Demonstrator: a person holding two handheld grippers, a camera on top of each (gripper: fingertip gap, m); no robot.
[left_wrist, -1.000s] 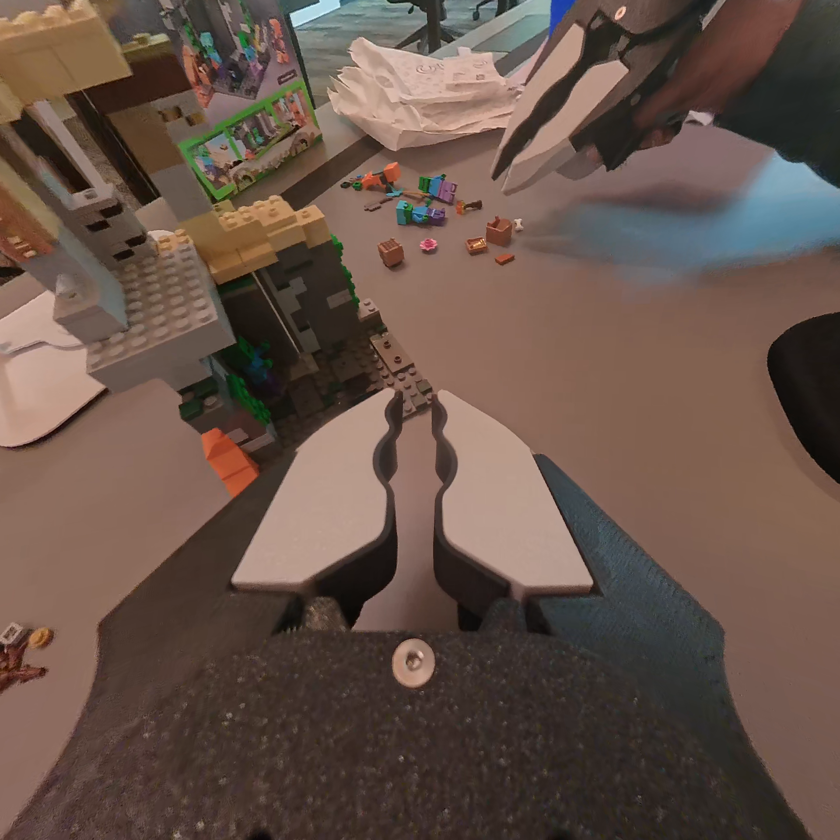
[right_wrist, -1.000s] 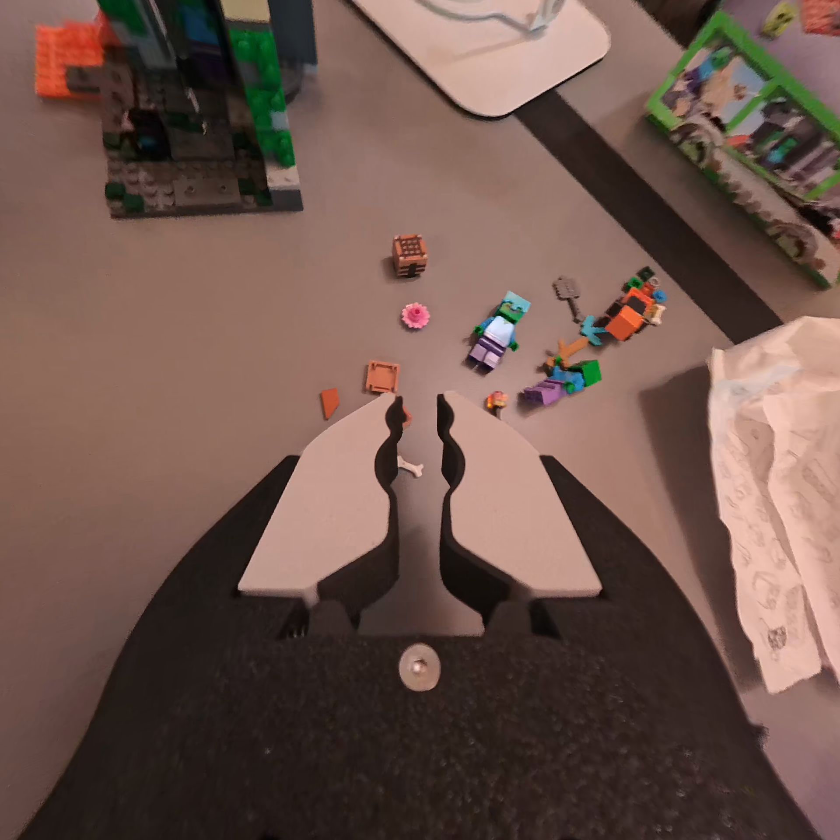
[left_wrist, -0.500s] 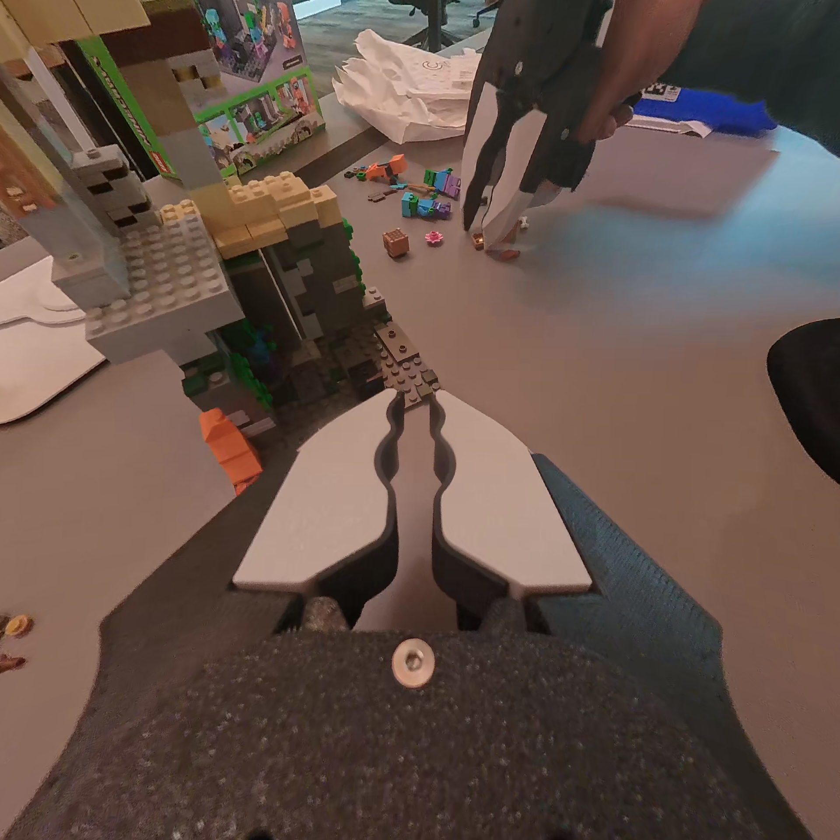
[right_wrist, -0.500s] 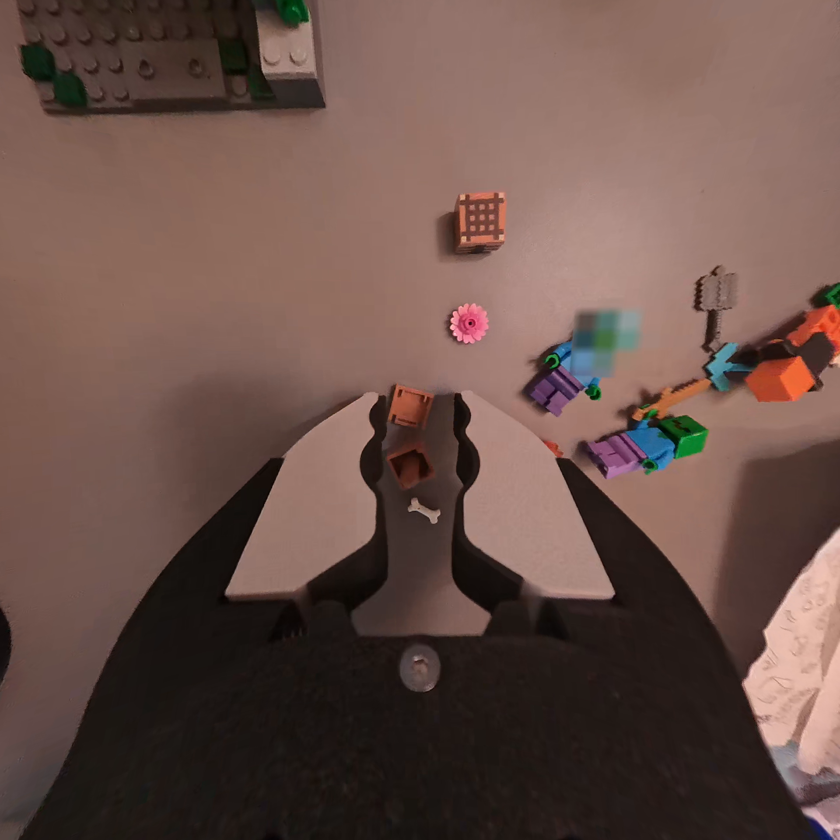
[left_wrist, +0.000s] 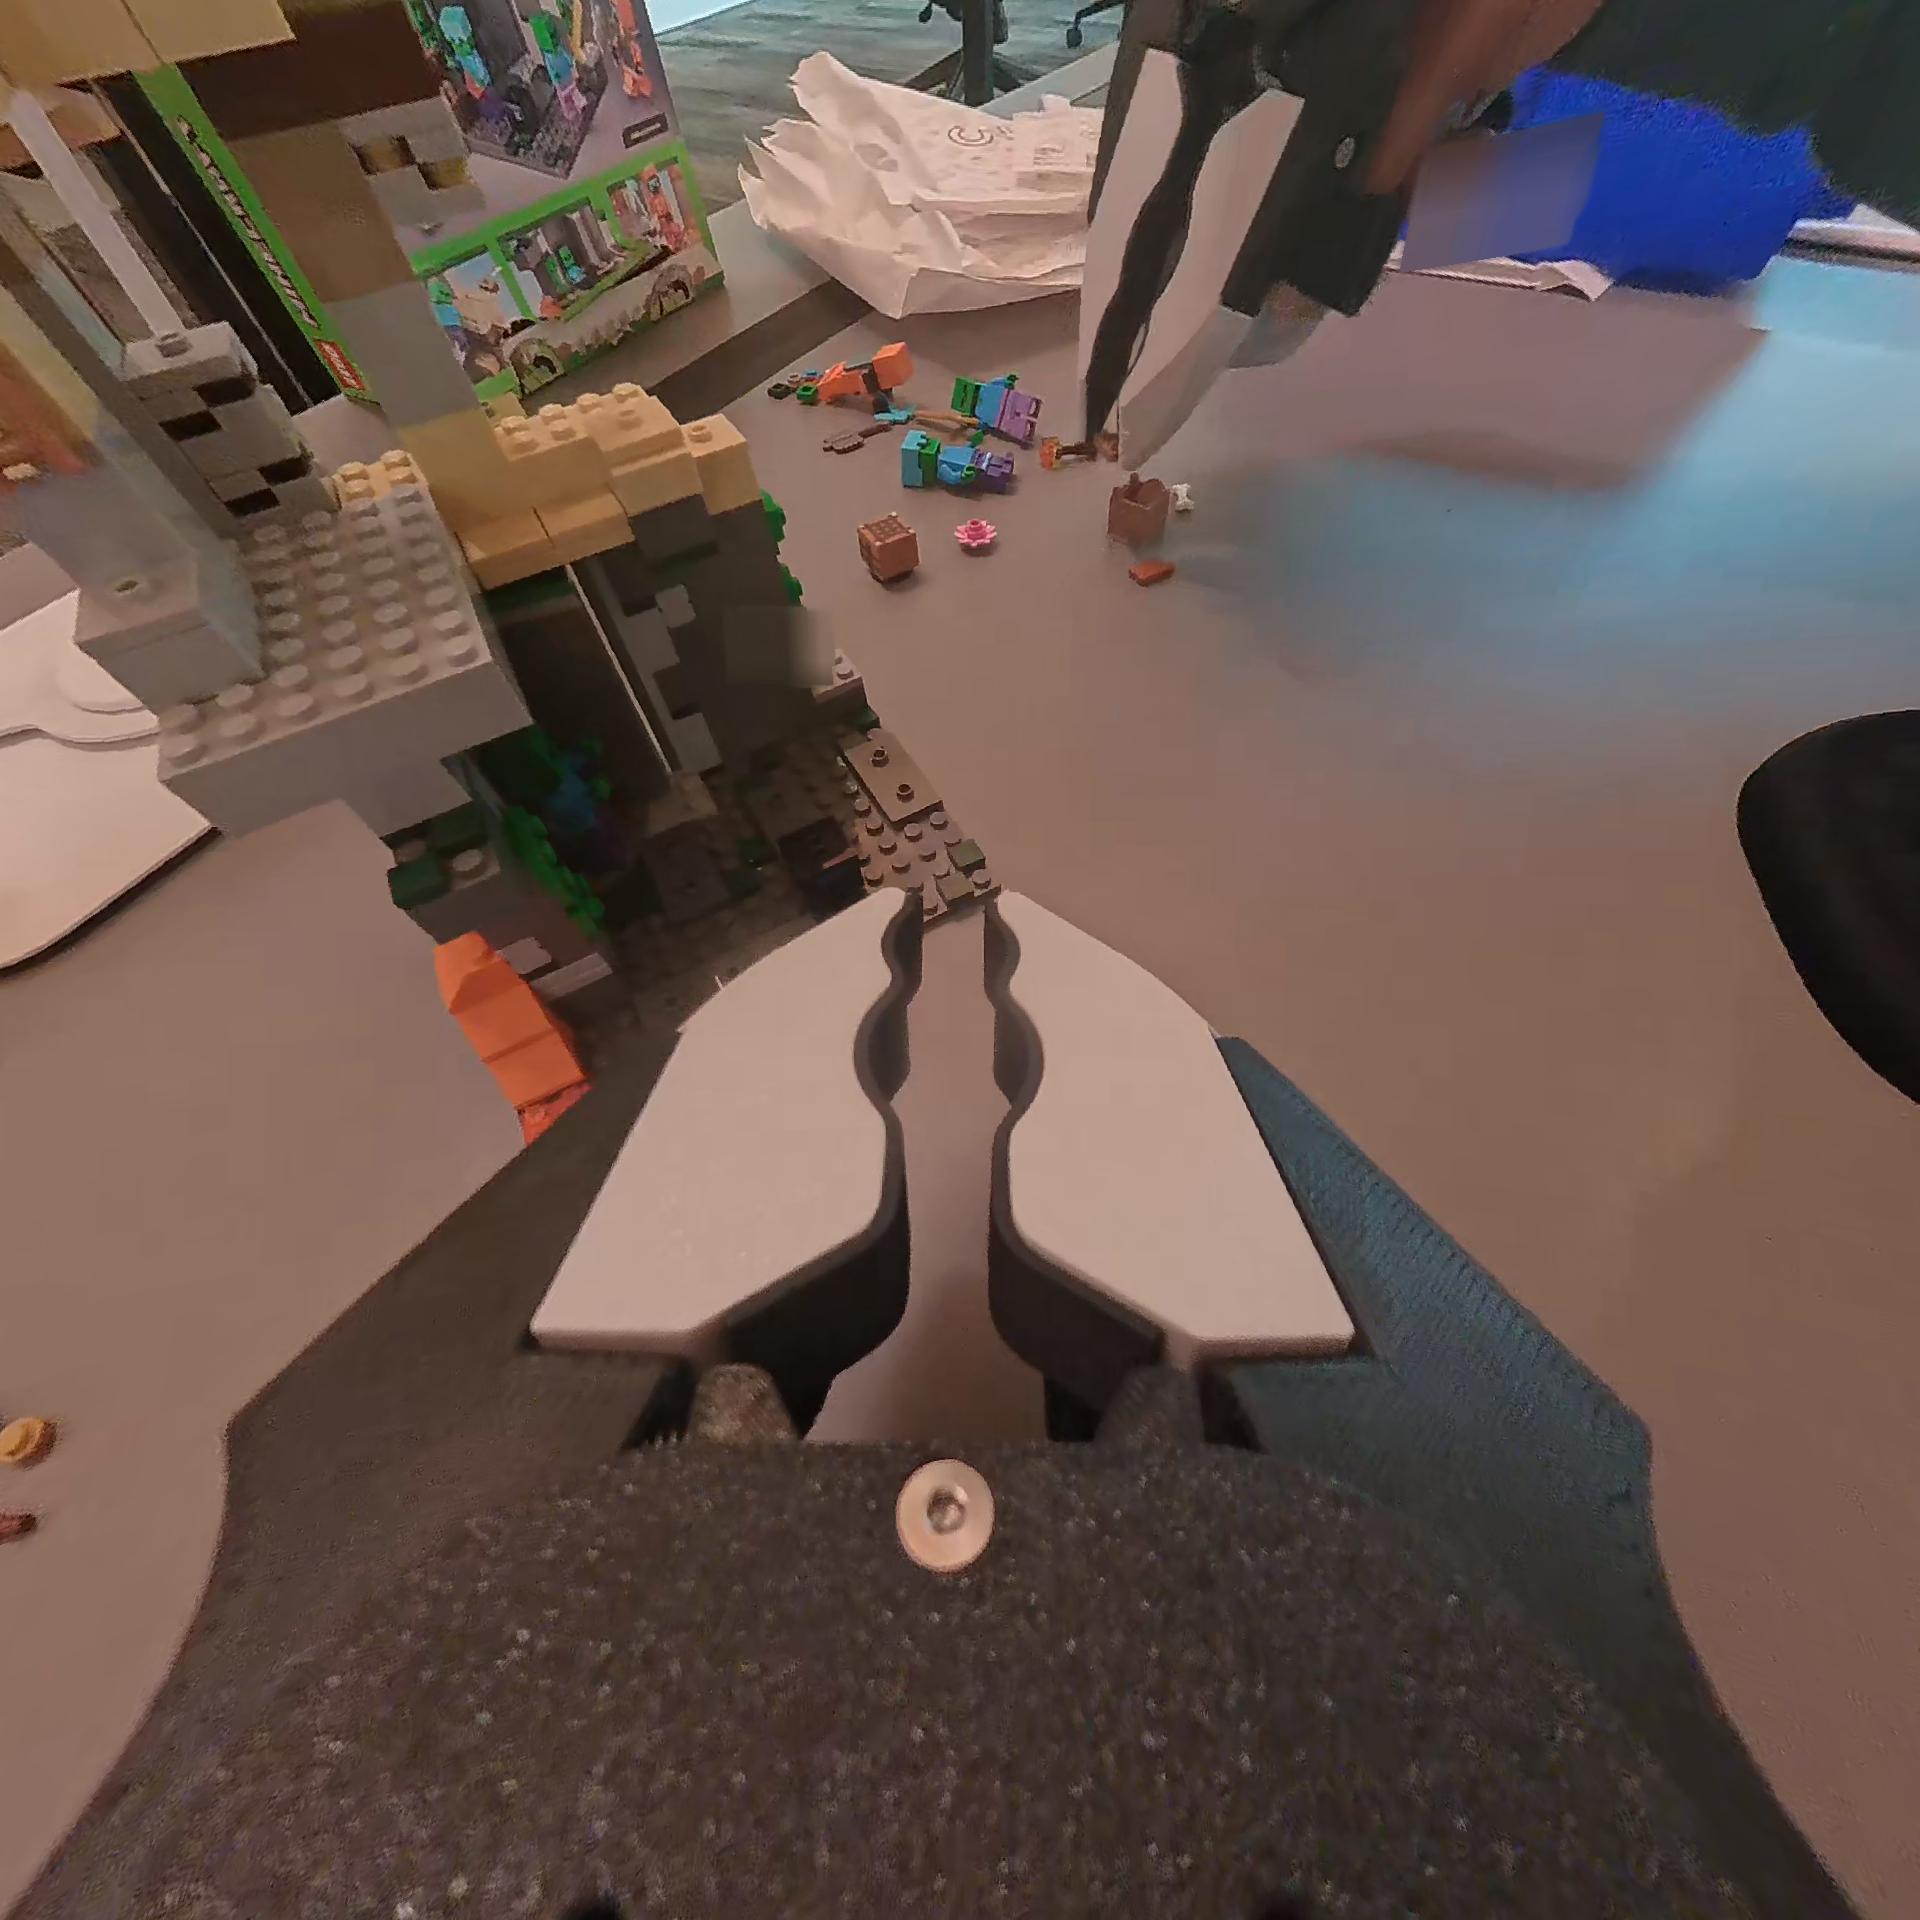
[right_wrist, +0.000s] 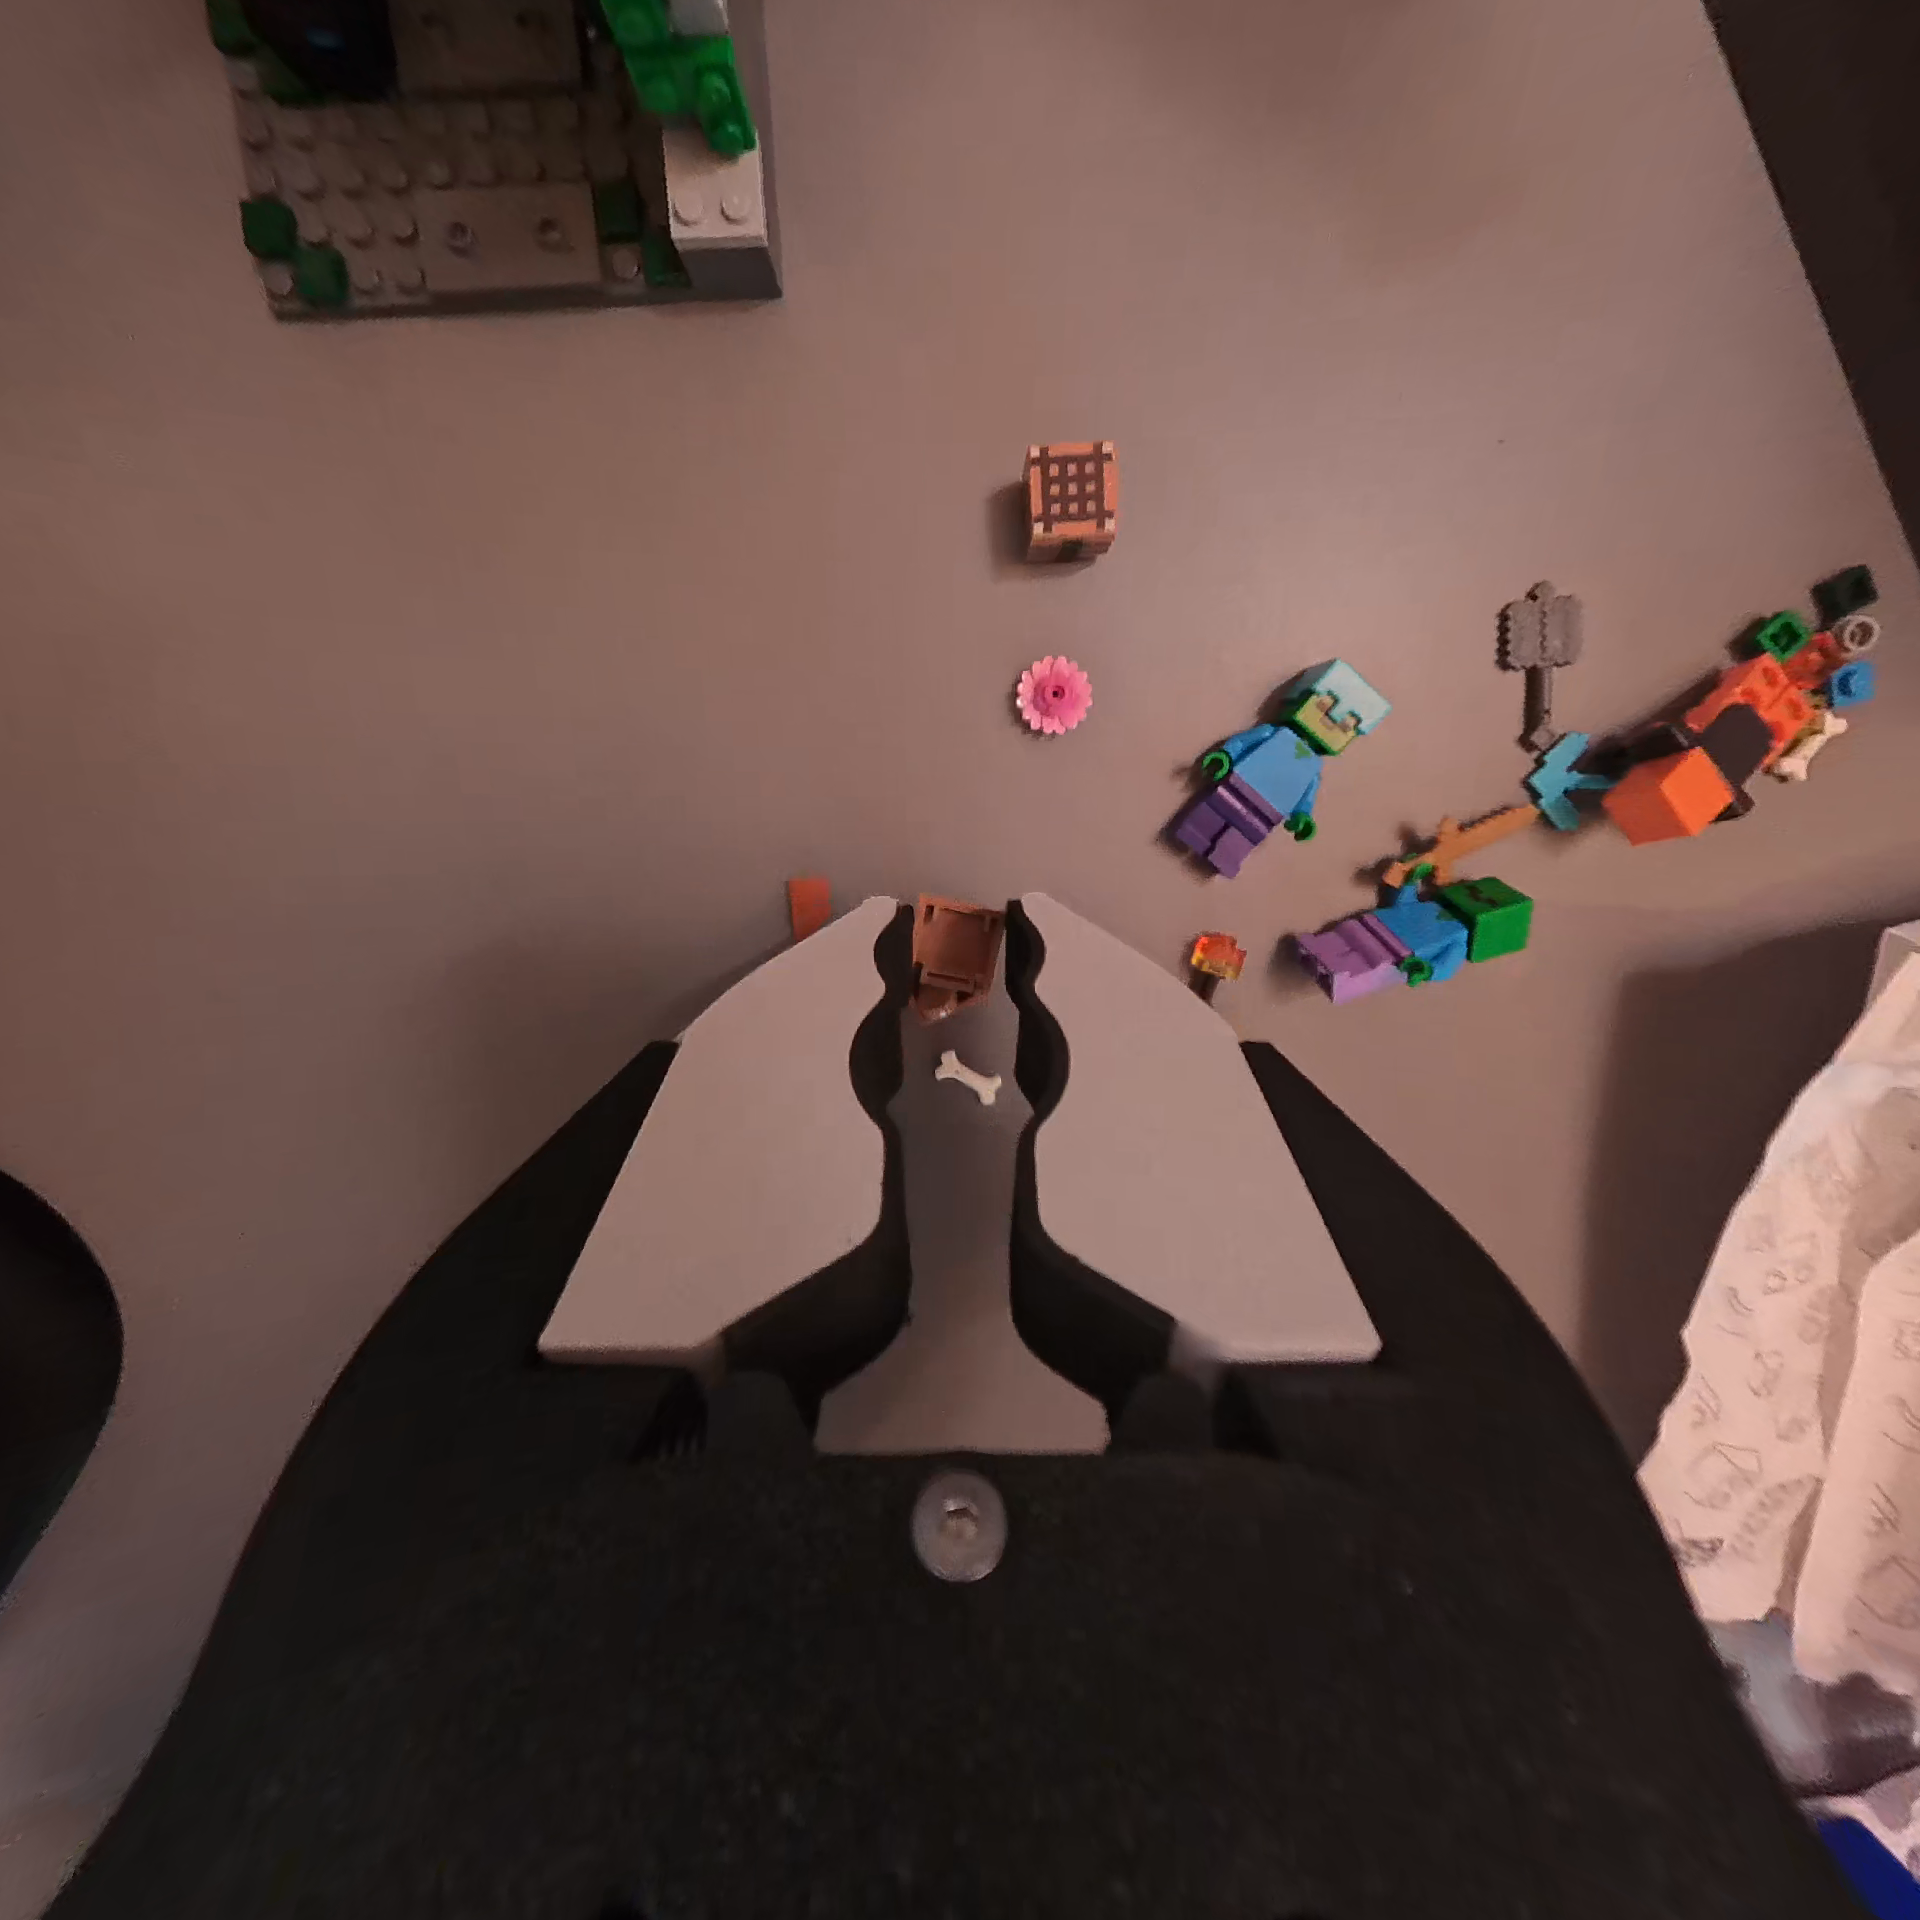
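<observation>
**A:** Left wrist view first. Grey tabletop (left_wrist: 1351, 831), office floor and chair legs far behind. What's near?

**B:** The left gripper (left_wrist: 951, 914) hovers low. Its jaws stand a narrow slot apart with nothing in them, the tips just beside the corner of the brick build (left_wrist: 582, 644). They are set as they were a second ago. A green toy box (left_wrist: 561, 208) and crumpled paper (left_wrist: 935, 208) lie behind.

**A:** And the change?

**B:** It is farther off. The right gripper (left_wrist: 1114, 445) was high over the loose parts a second ago. It has since come down among them, and its tips now look slightly clear of the tabletop.

**A:** Right wrist view?

**B:** Looking straight down on the same tabletop (right_wrist: 520, 727). The right gripper (right_wrist: 961, 914) has narrowed its jaws since half a second ago. Both tips now press the sides of a small brown piece (right_wrist: 958, 940), so I read it as gripped. A darker brown part shows just under it, and I cannot tell whether the two are joined.

**A:** Surroundings?

**B:**
- A white bone (right_wrist: 968, 1075) lies in the gap behind the tips.
- An orange tile (right_wrist: 808, 902) sits just beside the left tip.
- A flame piece (right_wrist: 1216, 956) is near the right tip.
- A pink flower (right_wrist: 1055, 694) and a grid-topped cube (right_wrist: 1070, 499) lie ahead, well apart.
- Two minifigures (right_wrist: 1278, 769) (right_wrist: 1423, 925) and a grey axe (right_wrist: 1538, 655) lie to the right.
</observation>
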